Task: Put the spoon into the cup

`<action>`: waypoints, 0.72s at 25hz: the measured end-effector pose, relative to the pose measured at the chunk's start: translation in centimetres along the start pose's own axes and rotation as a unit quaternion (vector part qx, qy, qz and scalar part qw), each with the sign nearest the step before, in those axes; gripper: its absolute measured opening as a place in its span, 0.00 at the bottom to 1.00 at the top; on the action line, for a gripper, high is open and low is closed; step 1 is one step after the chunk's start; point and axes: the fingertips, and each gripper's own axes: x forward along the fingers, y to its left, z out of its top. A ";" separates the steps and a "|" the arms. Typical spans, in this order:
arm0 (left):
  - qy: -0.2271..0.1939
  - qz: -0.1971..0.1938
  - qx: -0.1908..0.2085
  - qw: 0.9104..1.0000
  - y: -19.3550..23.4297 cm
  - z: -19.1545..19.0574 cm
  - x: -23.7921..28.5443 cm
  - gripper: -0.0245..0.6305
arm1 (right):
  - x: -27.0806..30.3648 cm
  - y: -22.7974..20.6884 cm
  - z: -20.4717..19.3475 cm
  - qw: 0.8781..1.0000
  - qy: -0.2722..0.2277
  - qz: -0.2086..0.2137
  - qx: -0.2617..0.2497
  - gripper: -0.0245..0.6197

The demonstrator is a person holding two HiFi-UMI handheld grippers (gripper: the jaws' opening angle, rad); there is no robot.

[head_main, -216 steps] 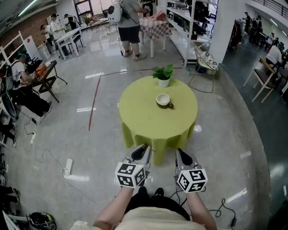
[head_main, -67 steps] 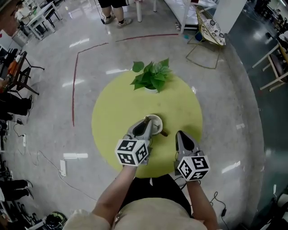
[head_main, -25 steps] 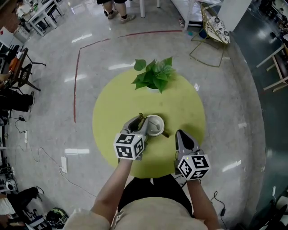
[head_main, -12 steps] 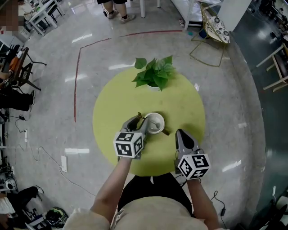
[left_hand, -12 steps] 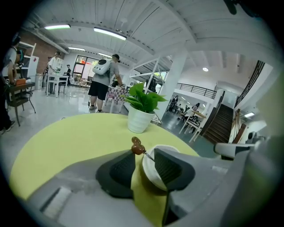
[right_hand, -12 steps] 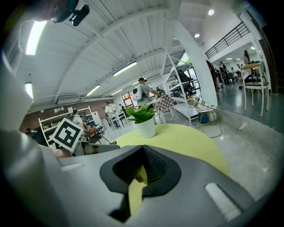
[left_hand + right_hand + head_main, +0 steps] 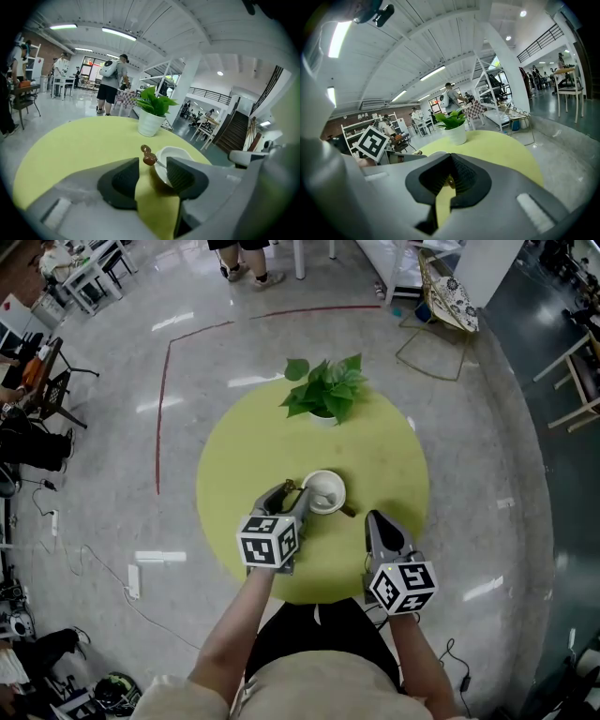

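A white cup [image 7: 326, 493] with a brown handle stands near the middle of the round yellow-green table [image 7: 244, 474]. The spoon [image 7: 304, 487] leans in the cup, its brown beaded handle end [image 7: 146, 151] sticking out over the rim towards my left gripper [image 7: 292, 498]. In the left gripper view the cup [image 7: 177, 153] sits just past the left gripper [image 7: 153, 164]. Its jaws are opening, and the handle end lies between the pads without touching them. My right gripper [image 7: 378, 526] hovers at the table's near right edge, and the right gripper [image 7: 450, 165] is shut on nothing.
A potted green plant [image 7: 325, 395] in a white pot [image 7: 151, 123] stands at the table's far side. Beyond the table are a red line on the polished floor [image 7: 164, 399], people [image 7: 112, 82], tables and shelving. The left gripper's marker cube [image 7: 372, 139] shows in the right gripper view.
The left gripper's jaws have spread away from the spoon handle, and the spoon now leans in the cup on its own. Neither hand has shifted noticeably.
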 end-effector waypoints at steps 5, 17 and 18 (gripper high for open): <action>0.001 -0.001 -0.014 1.000 0.1 -0.3 -0.5 0.33 | -0.5 0.4 -0.2 1.000 -0.003 -0.003 0.000 0.04; 0.015 -0.014 0.005 1.000 -0.9 -1.8 -2.5 0.33 | -1.5 2.0 -1.1 1.000 -0.005 -0.004 -0.001 0.04; 0.017 -0.013 0.008 1.000 -0.9 -2.1 -2.8 0.33 | -1.5 2.2 -1.2 1.000 -0.006 -0.004 -0.001 0.04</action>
